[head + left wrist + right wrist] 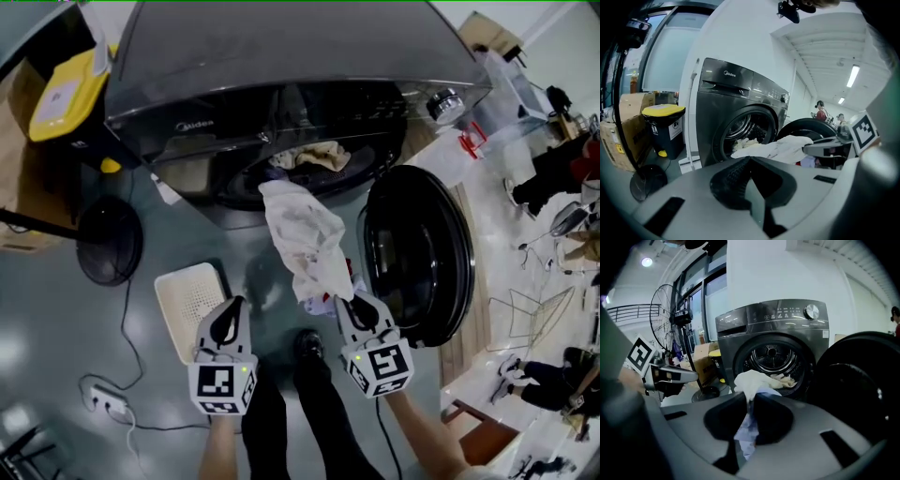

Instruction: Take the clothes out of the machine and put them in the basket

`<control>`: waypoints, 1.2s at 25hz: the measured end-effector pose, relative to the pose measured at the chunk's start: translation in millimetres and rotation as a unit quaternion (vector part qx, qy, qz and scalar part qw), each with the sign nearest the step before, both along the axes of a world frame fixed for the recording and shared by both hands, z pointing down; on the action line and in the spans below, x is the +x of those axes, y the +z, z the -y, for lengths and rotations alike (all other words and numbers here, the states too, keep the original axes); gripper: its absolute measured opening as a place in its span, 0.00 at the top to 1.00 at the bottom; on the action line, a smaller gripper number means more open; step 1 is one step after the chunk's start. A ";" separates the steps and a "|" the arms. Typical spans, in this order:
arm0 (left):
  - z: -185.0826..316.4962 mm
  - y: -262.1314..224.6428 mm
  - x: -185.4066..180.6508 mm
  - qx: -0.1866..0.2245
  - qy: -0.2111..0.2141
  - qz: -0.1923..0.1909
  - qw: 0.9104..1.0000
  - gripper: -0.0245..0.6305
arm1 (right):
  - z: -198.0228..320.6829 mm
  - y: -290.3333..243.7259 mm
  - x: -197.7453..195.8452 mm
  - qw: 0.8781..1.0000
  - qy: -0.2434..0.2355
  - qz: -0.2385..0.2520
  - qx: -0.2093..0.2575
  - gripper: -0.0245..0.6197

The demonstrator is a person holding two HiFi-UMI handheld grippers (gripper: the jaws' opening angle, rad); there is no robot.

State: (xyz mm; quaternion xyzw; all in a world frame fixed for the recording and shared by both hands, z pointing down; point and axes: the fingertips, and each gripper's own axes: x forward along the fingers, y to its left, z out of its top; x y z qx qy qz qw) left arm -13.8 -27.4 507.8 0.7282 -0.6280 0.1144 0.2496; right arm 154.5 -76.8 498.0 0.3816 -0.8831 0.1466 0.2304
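A dark grey front-loading washing machine (281,66) stands with its round door (417,253) swung open to the right. A white cloth (305,234) stretches from the drum mouth down to my right gripper (349,302), which is shut on its lower end together with a pale blue piece (746,434). More light clothes (317,156) lie in the drum. A white perforated basket (187,300) sits on the floor left of the cloth. My left gripper (228,322) hangs over the basket's near corner, jaws together and empty.
A yellow-lidded bin (66,94) and a cardboard box stand left of the machine. A fan's round base (108,239) and a power strip (105,401) with its cable are on the floor at left. The person's shoes (309,345) are between the grippers.
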 end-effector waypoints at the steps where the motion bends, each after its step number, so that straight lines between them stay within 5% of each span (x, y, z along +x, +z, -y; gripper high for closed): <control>1: 0.4 -2.6 2.1 0.001 0.000 0.000 1.000 0.93 | -4.3 -6.2 2.3 1.000 -0.001 -0.001 0.000 0.88; 18: -6.4 -92.0 11.0 0.007 -0.019 0.006 1.000 0.93 | -41.6 -150.3 13.7 0.999 -0.025 0.031 0.037 0.88; 30: -9.9 -240.8 7.1 0.046 -0.045 0.026 0.998 0.93 | -37.8 -295.9 26.0 0.994 -0.018 0.064 0.085 0.88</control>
